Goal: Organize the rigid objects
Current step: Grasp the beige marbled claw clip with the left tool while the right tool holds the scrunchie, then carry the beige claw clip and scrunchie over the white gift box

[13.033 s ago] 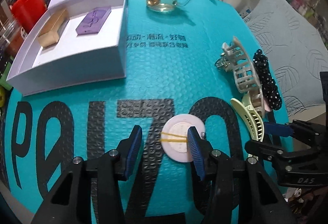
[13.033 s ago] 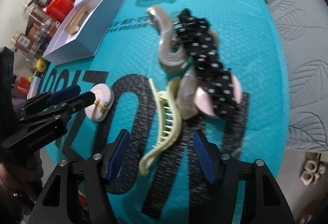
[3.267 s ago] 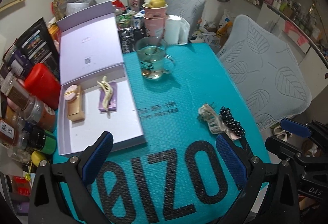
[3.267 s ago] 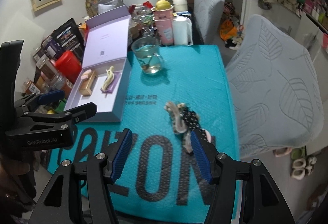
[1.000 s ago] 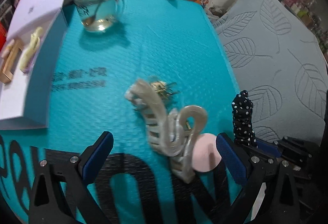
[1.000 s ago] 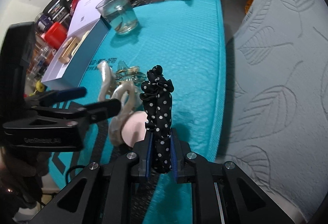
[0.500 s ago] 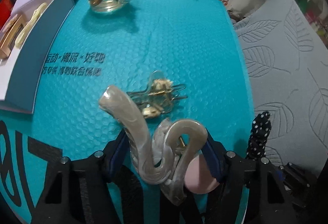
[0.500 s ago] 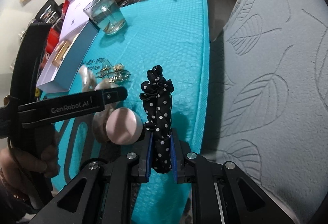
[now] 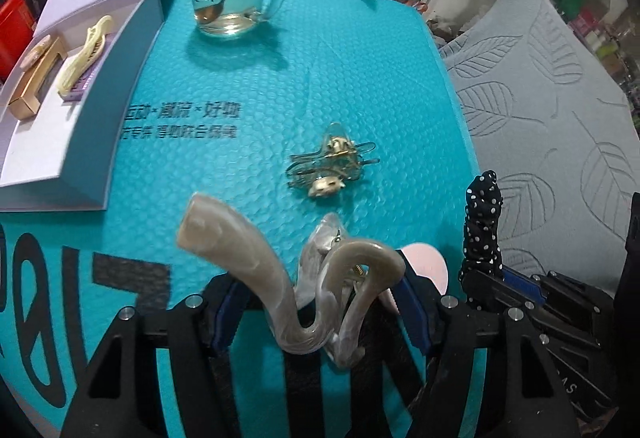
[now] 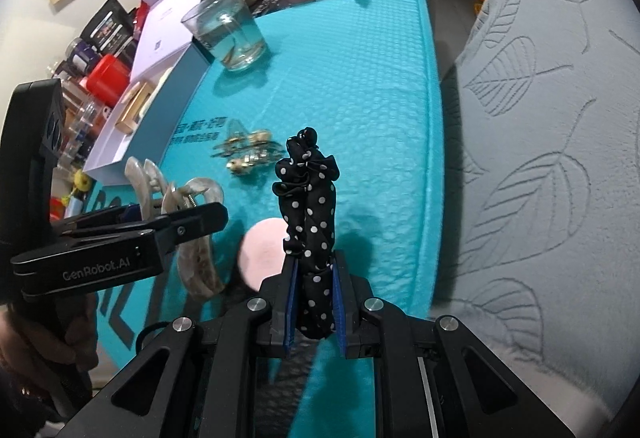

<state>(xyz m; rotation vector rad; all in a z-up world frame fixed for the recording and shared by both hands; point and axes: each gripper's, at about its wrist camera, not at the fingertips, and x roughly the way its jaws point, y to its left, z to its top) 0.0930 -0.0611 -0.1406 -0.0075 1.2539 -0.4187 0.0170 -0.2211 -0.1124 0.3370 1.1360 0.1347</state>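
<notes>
- The pearly claw clip (image 9: 320, 294) sits gripped in the left gripper (image 9: 320, 314), above the worktop (image 9: 320, 85).
- The right gripper (image 10: 313, 308) clamps a polka-dot scrunchie (image 10: 310, 213).
- Judged midway: the white box (image 9: 48, 117) holds a cream clip (image 9: 84, 53); the gold hairpins (image 9: 332, 167) and pink disc (image 10: 262, 252) lie outside it.

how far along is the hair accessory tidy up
Done: cream hair claw lies in the white box. In hand: left gripper grips the beige hair claw; right gripper holds the polka-dot scrunchie. Left: gold hairpins, pink disc on the mat.
</notes>
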